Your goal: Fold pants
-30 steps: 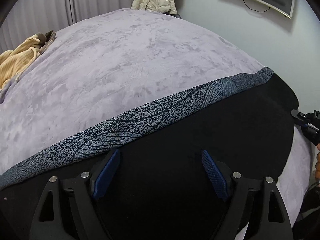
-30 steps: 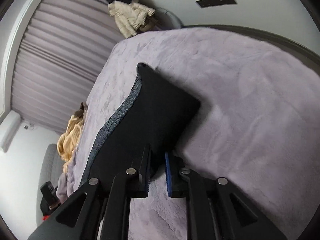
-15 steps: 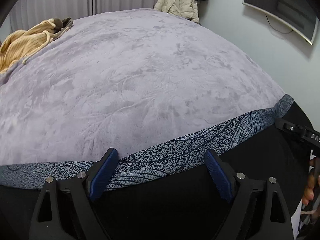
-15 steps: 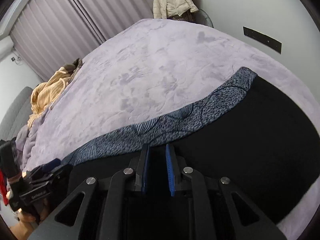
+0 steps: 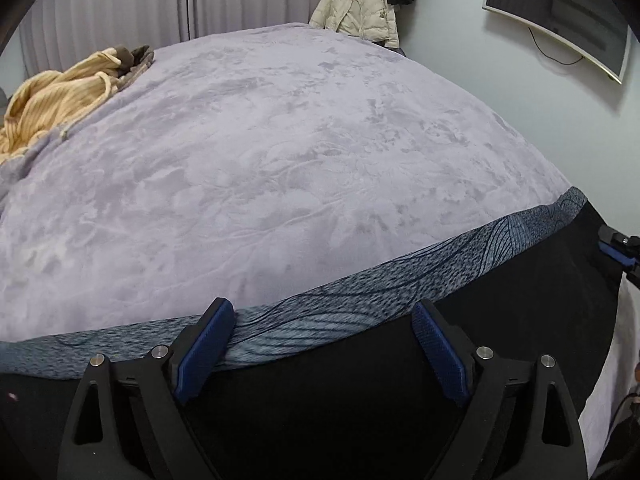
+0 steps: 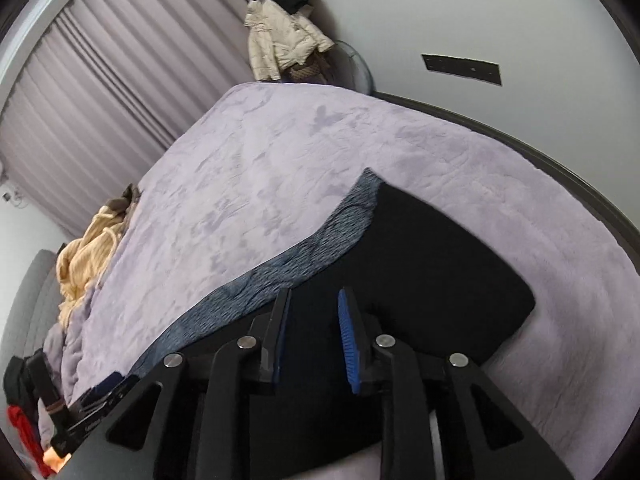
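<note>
Black pants (image 5: 400,392) with a grey patterned side stripe (image 5: 400,284) lie flat along the near edge of a lilac blanket on the bed (image 5: 280,160). My left gripper (image 5: 324,350) is open wide and empty, its blue pads (image 5: 202,356) just above the stripe and black fabric. My right gripper (image 6: 314,338) hovers over the pants (image 6: 440,280) near their folded end, jaws parted by a narrow gap with nothing between them. The right gripper's tip also shows at the left wrist view's right edge (image 5: 618,246).
A yellow ribbed garment (image 5: 52,100) lies bunched at the bed's far left. A cream jacket (image 5: 360,12) hangs by the curtains beyond the bed. A monitor (image 5: 560,8) is on the right wall. The dark bed frame rim (image 6: 560,168) runs along the right side.
The right gripper has opened a little and swung so its view turned toward the pants' end. The left gripper stays open and has drawn back slightly toward the near edge.
</note>
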A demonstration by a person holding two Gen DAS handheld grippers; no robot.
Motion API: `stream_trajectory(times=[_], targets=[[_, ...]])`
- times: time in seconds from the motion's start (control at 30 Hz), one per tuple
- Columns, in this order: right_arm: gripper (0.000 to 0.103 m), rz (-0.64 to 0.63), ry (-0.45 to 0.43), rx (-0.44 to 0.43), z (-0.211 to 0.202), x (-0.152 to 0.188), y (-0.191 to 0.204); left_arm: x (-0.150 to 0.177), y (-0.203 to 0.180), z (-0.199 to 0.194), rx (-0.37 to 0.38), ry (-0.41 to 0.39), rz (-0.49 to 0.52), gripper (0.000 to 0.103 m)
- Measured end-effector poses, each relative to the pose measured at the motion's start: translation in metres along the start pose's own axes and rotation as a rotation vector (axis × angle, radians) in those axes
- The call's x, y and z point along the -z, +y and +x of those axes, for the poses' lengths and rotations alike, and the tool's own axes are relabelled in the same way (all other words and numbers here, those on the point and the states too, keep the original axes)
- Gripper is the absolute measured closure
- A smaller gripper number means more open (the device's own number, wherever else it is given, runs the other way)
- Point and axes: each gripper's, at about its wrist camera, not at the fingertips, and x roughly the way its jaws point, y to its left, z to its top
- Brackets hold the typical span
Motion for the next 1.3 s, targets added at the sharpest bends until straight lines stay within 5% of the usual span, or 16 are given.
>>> stream_trajectory(times=[0.27,0.37,0.5,0.67,0.9,1.03,1.3], targets=[[0.062,-0.245,0.164,-0.244,0.030,0.064,0.129,0.023,0.116,-0.032,-0.151,0.015,-0.143,0.012],[0.059,-0.329,0.222,-0.204,0.056,0.099,0.163,0.049,0.164,-0.019,-0.277,0.069,-0.184,0.011],[0.059,-0.387,0.222,-0.156,0.071,0.120,0.167,0.059,0.204,-0.017,-0.265,0.054,-0.274,0.011],[0.058,-0.309,0.252,-0.159,0.053,0.113,0.160,0.064,0.218,-0.030,-0.319,0.066,-0.275,0.011],[0.055,-0.164,0.402,-0.478,0.009,0.161,0.169,0.110,0.222,-0.087,-0.286,0.046,-0.157,0.011],[0.055,-0.035,0.535,-0.619,0.025,0.204,0.181,0.142,0.250,-0.090,-0.187,0.033,-0.253,0.011],[0.053,0.051,0.564,-0.619,0.051,0.233,0.201,0.151,0.245,-0.089,-0.181,-0.036,-0.216,0.007]])
